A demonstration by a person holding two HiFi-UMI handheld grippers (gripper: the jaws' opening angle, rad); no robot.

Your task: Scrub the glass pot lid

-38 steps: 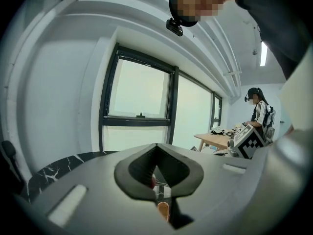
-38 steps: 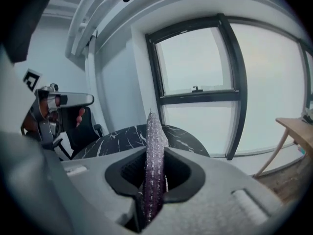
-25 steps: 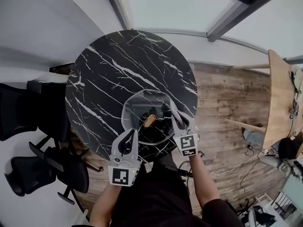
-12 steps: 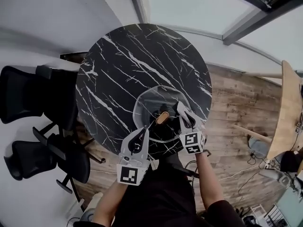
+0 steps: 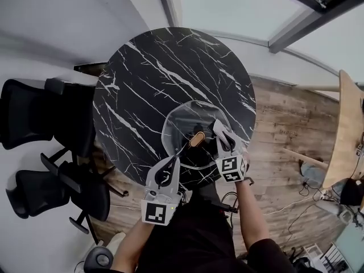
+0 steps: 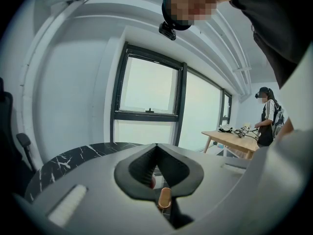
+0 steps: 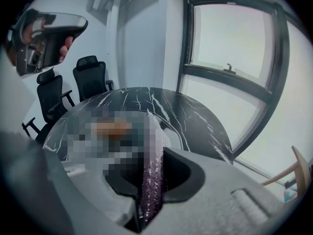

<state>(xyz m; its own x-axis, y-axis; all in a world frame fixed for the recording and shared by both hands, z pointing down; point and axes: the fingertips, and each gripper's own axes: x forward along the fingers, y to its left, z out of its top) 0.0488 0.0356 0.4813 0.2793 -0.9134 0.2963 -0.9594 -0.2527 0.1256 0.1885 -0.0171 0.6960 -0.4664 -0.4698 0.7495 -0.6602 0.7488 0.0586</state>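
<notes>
Clamping the glass pot lid (image 5: 190, 131) by its near rim in the shut left gripper (image 5: 169, 165) above the marble table (image 5: 142, 67), pinching a purple scrubbing cloth (image 7: 151, 175) in the right gripper (image 5: 220, 131), probably risking slick glass twisting loose under hard scrubbing, showing no legible writing.

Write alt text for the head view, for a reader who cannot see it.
Seen from above, a person holds a glass pot lid above the near part of a round black marble table, the left gripper clamped on its rim and the right gripper holding a scrub cloth at its right edge. Black office chairs stand at left.
</notes>
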